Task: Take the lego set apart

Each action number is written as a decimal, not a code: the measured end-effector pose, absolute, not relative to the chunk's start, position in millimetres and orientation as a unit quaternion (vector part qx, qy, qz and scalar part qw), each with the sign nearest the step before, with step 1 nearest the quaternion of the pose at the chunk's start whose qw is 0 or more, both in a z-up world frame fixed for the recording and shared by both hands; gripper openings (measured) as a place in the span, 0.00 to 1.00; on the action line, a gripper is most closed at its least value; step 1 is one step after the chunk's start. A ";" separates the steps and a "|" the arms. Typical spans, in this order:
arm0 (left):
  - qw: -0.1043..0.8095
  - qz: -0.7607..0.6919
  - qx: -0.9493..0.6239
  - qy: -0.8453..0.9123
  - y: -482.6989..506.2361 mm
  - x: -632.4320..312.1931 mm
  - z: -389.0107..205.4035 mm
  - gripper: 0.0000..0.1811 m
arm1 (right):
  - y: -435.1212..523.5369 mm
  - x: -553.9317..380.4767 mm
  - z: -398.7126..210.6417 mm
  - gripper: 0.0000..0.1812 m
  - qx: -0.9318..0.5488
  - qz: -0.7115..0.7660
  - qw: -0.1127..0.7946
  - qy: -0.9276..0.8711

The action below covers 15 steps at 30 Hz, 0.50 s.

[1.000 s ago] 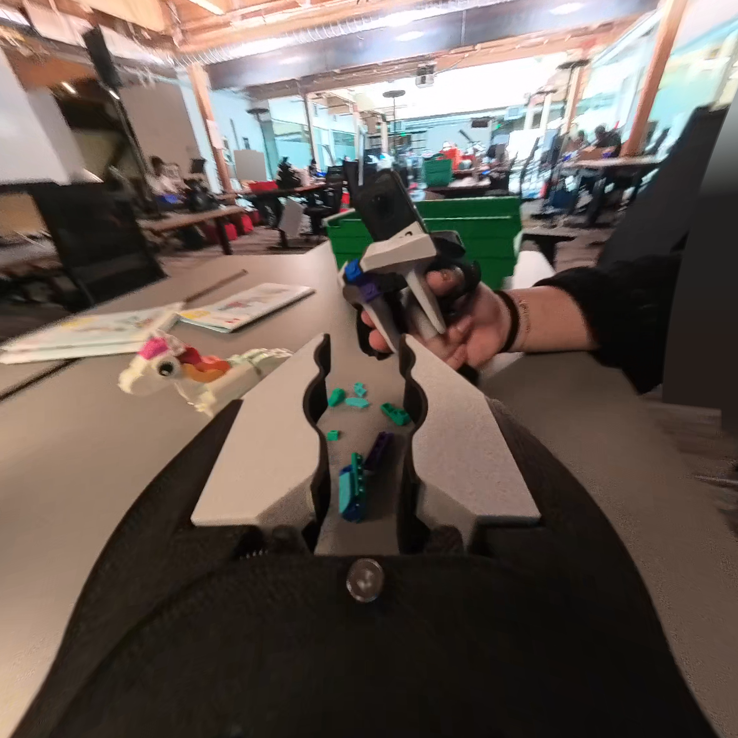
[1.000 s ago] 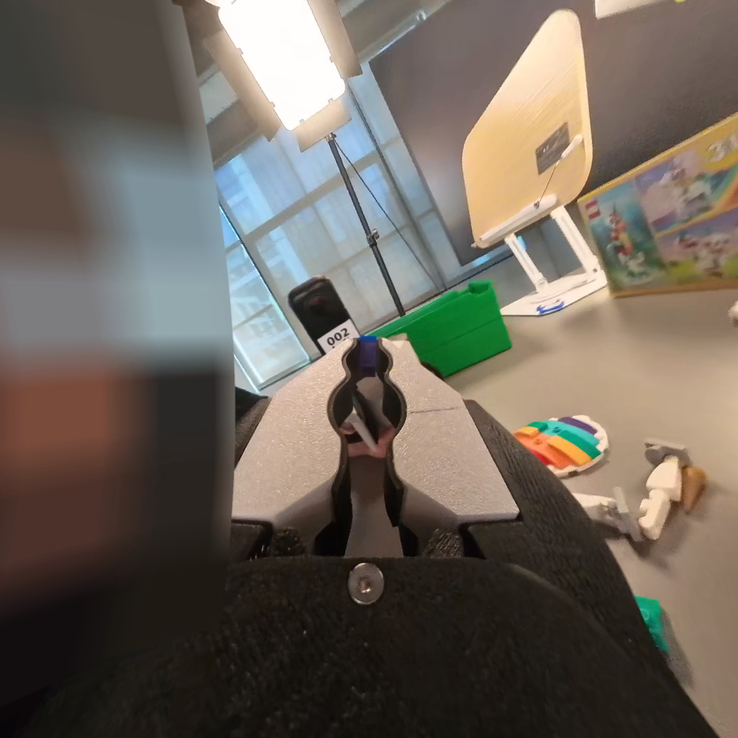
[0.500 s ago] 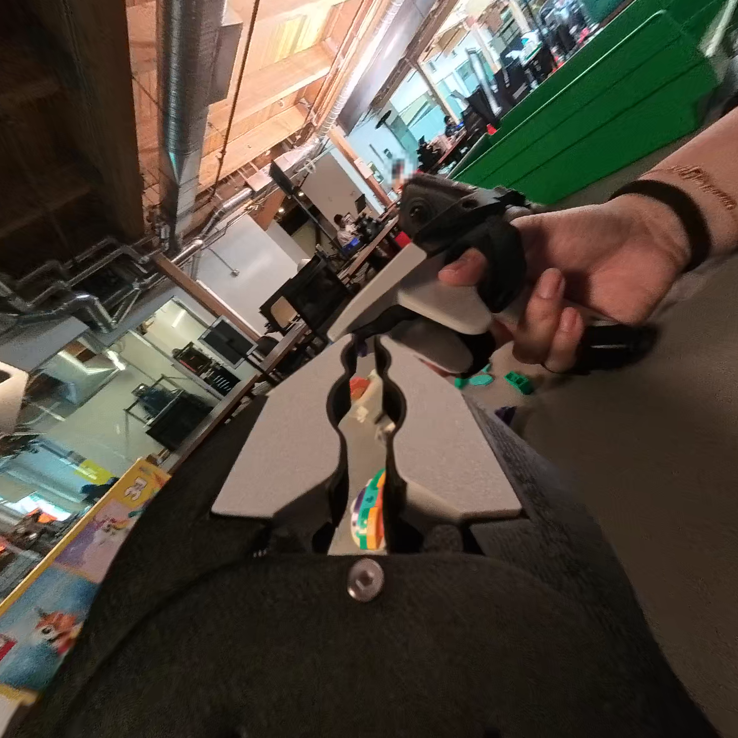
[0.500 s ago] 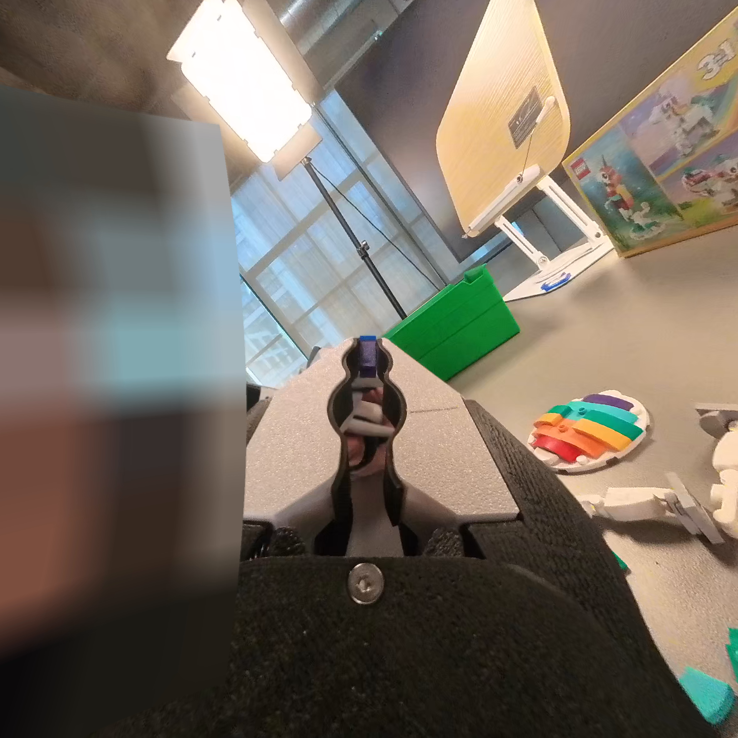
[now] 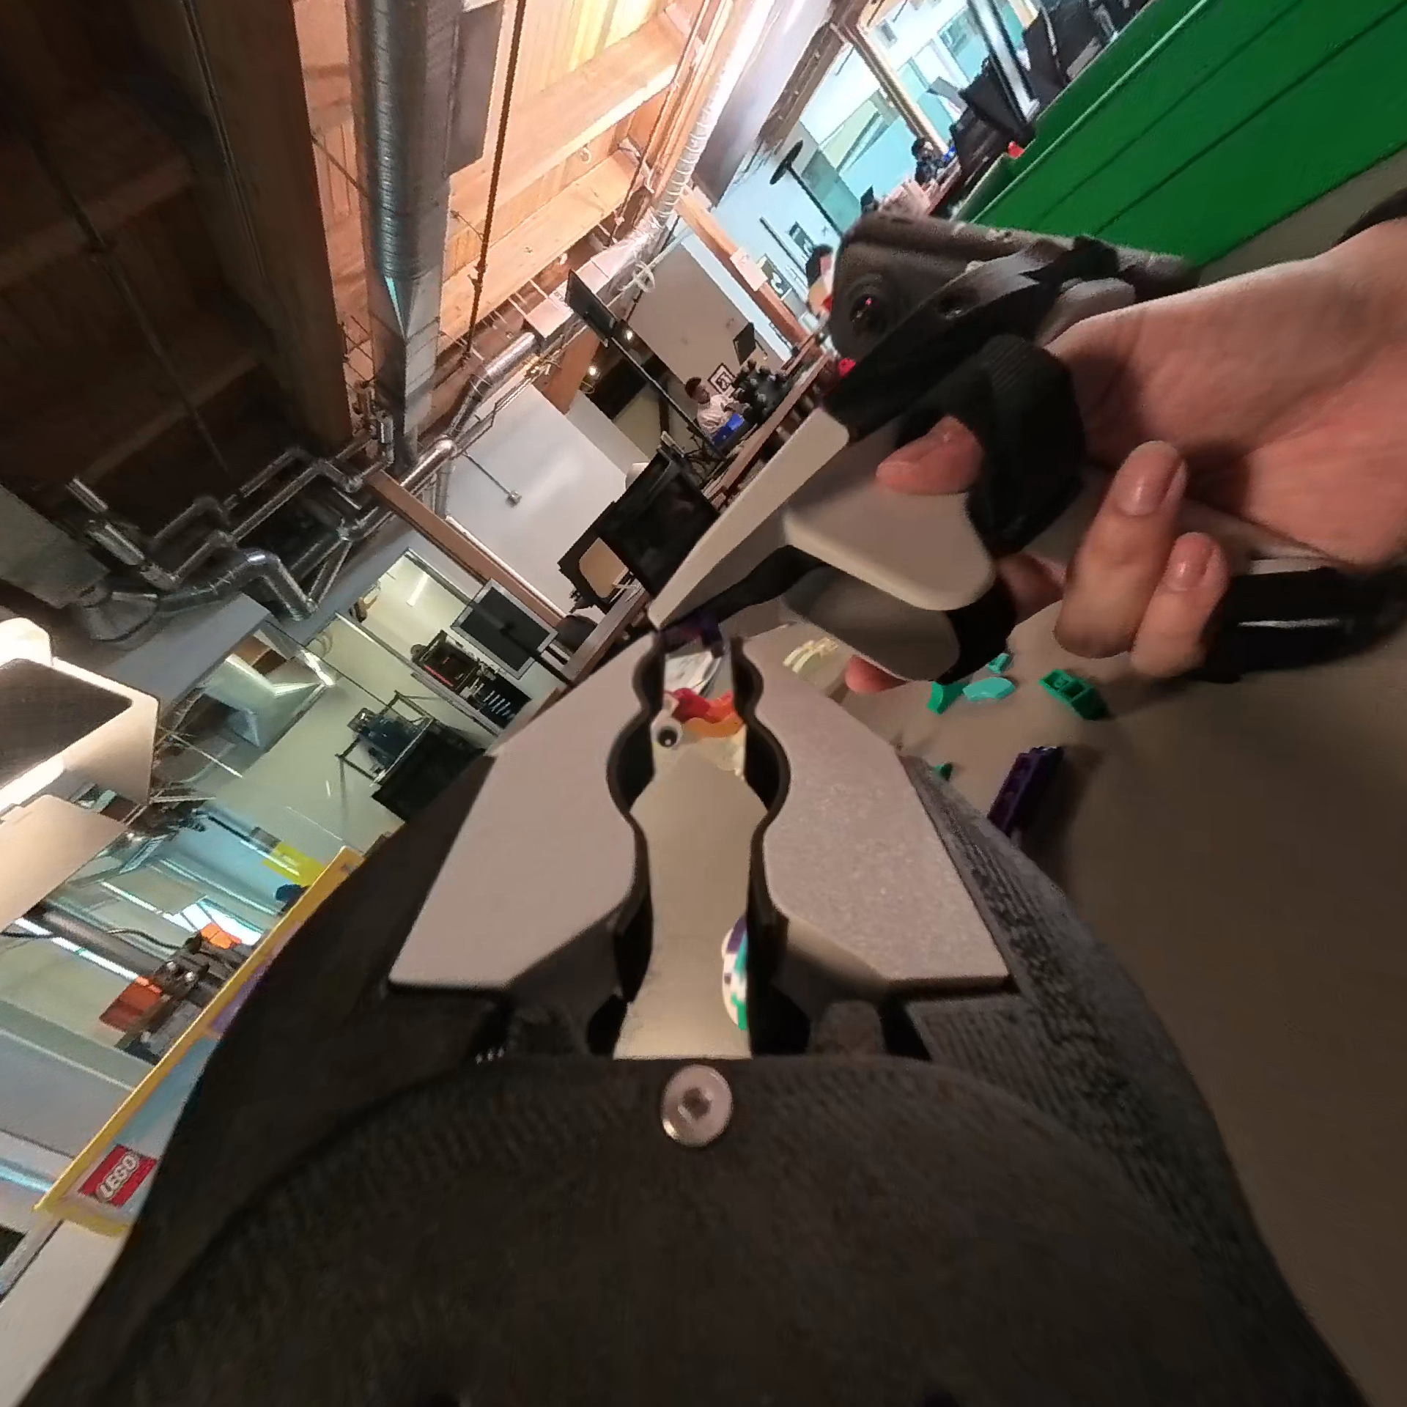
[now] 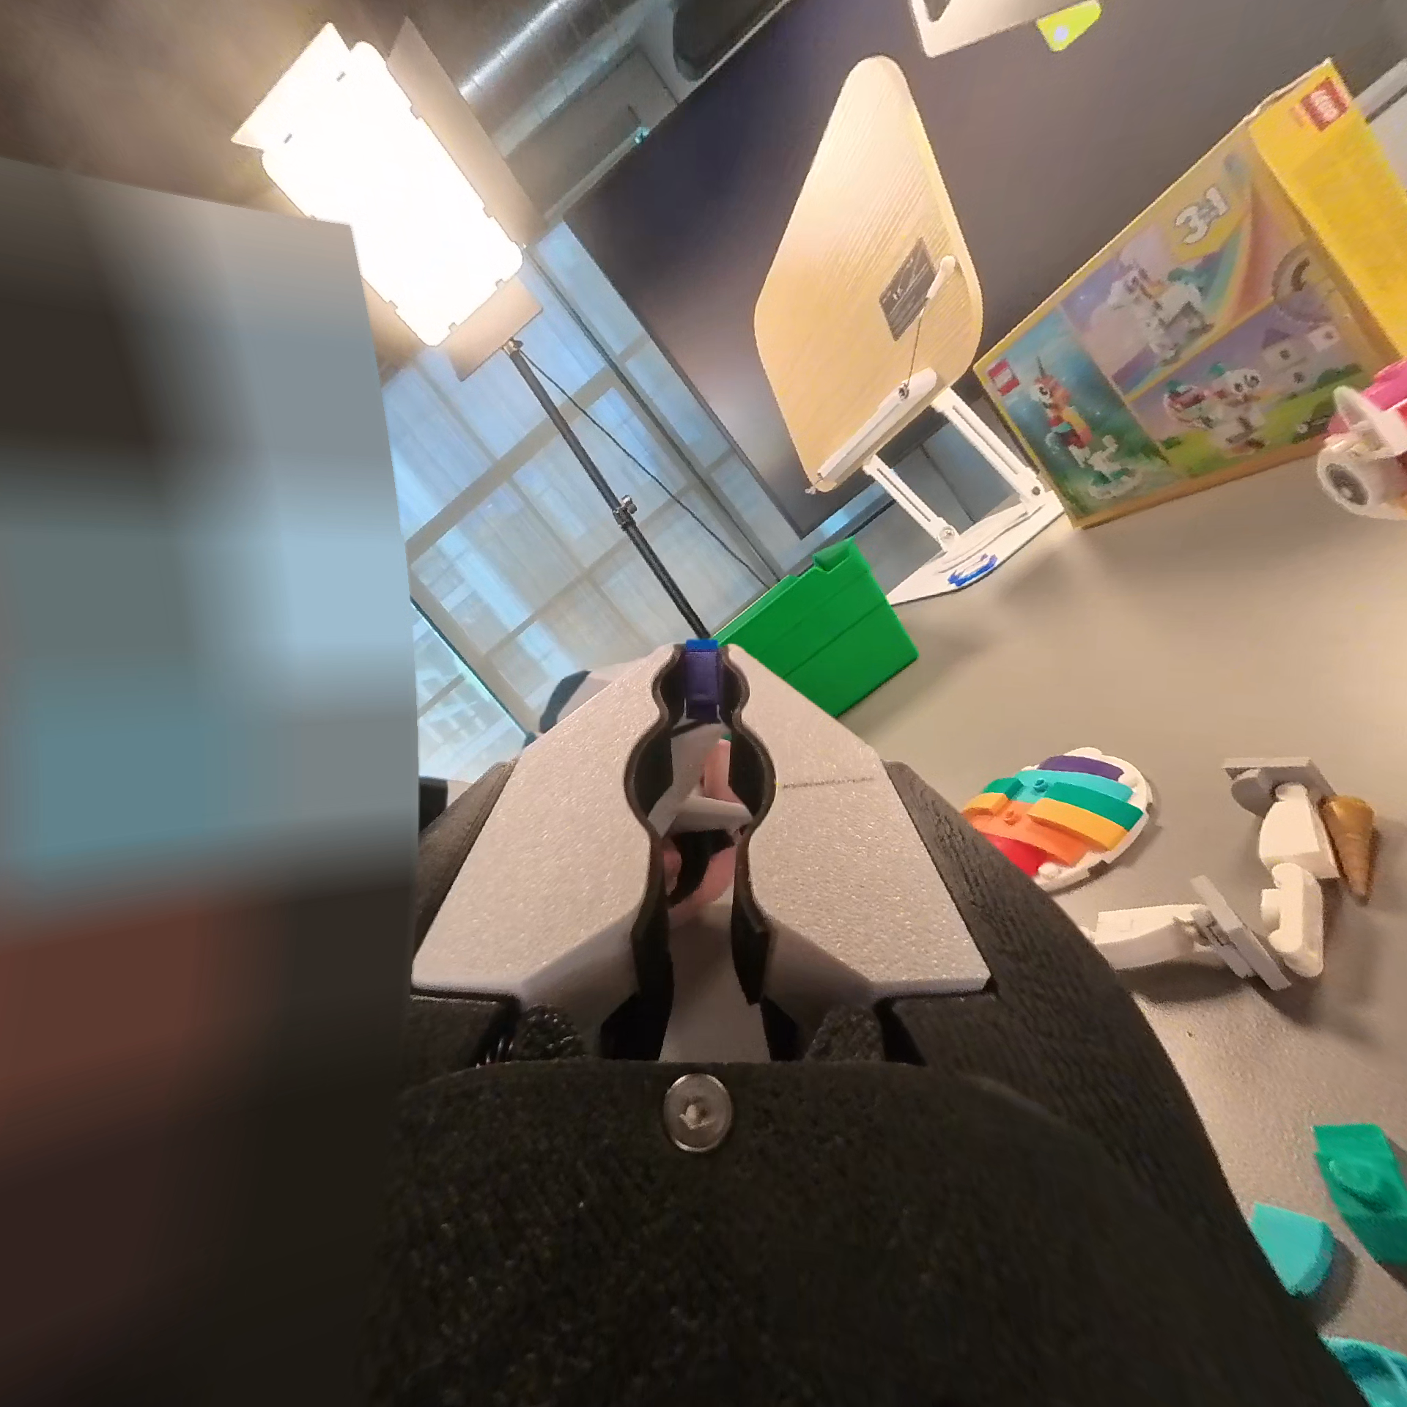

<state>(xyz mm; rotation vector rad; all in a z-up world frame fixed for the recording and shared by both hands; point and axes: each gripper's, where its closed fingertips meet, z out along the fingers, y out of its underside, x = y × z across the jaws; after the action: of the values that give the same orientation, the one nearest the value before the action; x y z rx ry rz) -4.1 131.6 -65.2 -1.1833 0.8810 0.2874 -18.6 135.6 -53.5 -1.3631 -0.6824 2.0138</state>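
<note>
My left wrist camera sits just behind my left gripper (image 5: 694, 647), rolled hard sideways so the grey table (image 5: 1218, 875) stands at the right and the ceiling at the left, with my right gripper (image 5: 670, 620) close ahead. My right wrist camera looks low along my right gripper (image 6: 700, 656), tilted up across the table (image 6: 1104, 647) toward a lamp panel (image 6: 381, 198). Both views catch the rainbow piece (image 6: 1058, 811) (image 5: 737, 978) and the lego box (image 6: 1188, 320) (image 5: 114, 1172).
</note>
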 end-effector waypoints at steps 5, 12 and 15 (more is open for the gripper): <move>0.733 0.114 -0.537 0.403 130.2 -3.0 -62.2 0.09 | 131.6 -18.2 -52.2 0.03 -0.509 0.777 0.283 -0.239; 0.723 0.107 -0.538 0.419 128.4 -1.4 -62.6 0.02 | 133.0 -16.4 -50.8 0.03 -0.508 0.796 0.257 -0.207; 0.712 0.080 -0.556 0.422 128.5 -1.0 -63.0 0.02 | 132.8 -15.3 -51.0 0.03 -0.507 0.800 0.242 -0.212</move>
<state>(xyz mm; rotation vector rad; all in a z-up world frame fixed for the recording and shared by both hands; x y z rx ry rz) -1.0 128.5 -63.0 -1.2322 0.9367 0.1766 -15.3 132.8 -51.0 -1.3845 -0.5797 2.1863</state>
